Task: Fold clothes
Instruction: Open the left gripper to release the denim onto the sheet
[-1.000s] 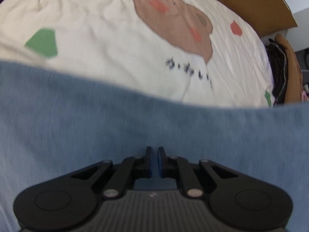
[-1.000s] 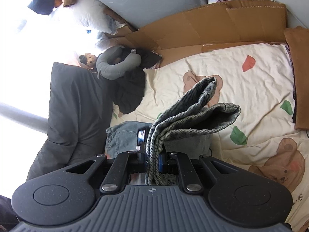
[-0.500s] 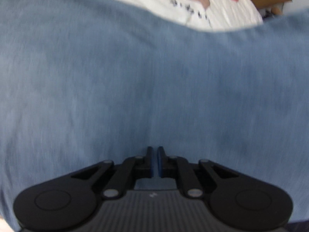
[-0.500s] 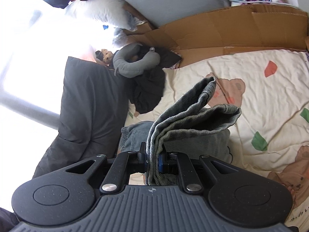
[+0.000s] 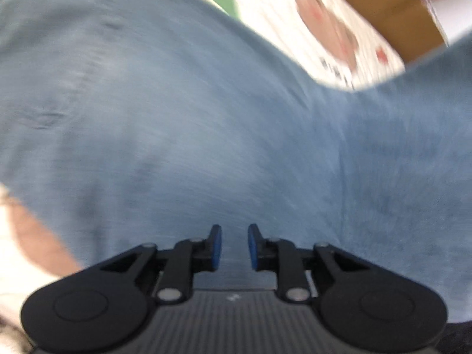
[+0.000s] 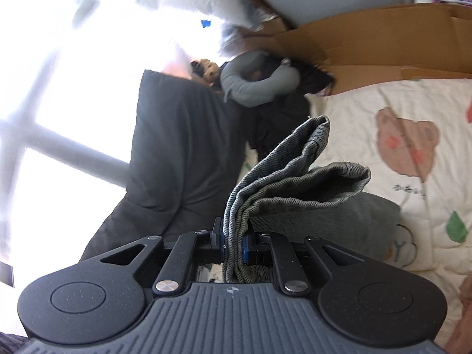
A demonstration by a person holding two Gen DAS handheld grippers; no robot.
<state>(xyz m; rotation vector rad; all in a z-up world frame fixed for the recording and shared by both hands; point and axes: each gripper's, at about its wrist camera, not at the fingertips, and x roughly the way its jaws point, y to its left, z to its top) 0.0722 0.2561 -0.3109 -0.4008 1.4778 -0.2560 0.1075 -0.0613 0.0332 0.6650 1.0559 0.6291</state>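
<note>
The left gripper (image 5: 233, 246) stands with its jaws apart and nothing between them, close over blue jeans (image 5: 183, 124) that fill most of the blurred left wrist view. The right gripper (image 6: 233, 243) is clamped on a bunched, layered edge of the jeans (image 6: 283, 183), which rises from the jaws toward the frame's middle. Under the jeans lies a cream sheet (image 6: 419, 112) with bear prints, at the right. A dark pillow (image 6: 177, 153) sits left of centre, a grey neck pillow (image 6: 259, 85) above it, cardboard (image 6: 383, 38) at upper right.
</note>
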